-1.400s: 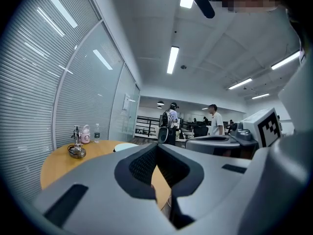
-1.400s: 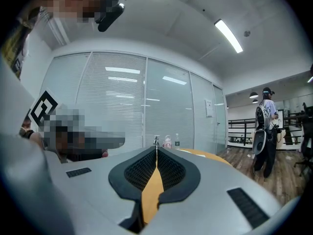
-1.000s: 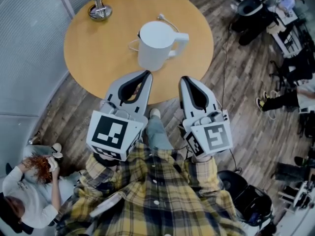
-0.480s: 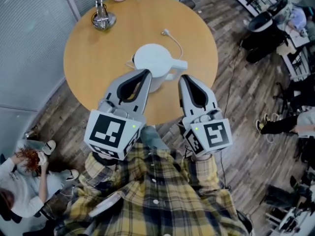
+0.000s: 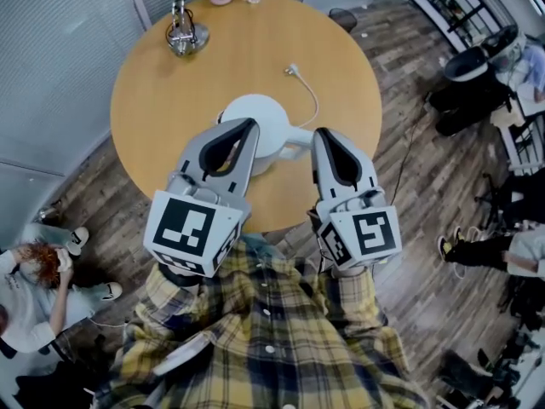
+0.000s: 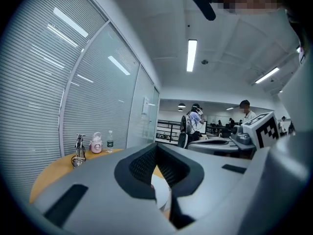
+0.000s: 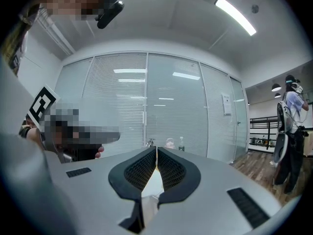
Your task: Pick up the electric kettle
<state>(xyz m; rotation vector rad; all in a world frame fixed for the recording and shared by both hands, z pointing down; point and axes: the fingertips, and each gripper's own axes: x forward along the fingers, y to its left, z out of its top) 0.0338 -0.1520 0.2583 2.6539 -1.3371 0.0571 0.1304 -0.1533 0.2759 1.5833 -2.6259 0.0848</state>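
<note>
Left tool (image 5: 252, 125) and right tool (image 5: 320, 133) have neared the white kettle (image 5: 274, 119).

1. The electric kettle (image 5: 274, 130), near the tabletop's middle, looks like smooth white plastic with a matt finish.
2. The round tabletop (image 5: 170, 92) is light wood or veneer, smooth, with a soft sheen.
3. The left gripper (image 5: 249, 128) and right gripper (image 5: 322, 135) have matt grey plastic shells.
4. Their pads (image 7: 142, 168) are black, finely ribbed and rubbery-looking.
5. The stand (image 5: 181, 32) at the tabletop's far edge is shiny bare metal.
6. The floor (image 5: 400, 220) is dark, grained wood planking.
7. The person's checked shirt (image 5: 272, 339) is soft woven cloth.
</note>
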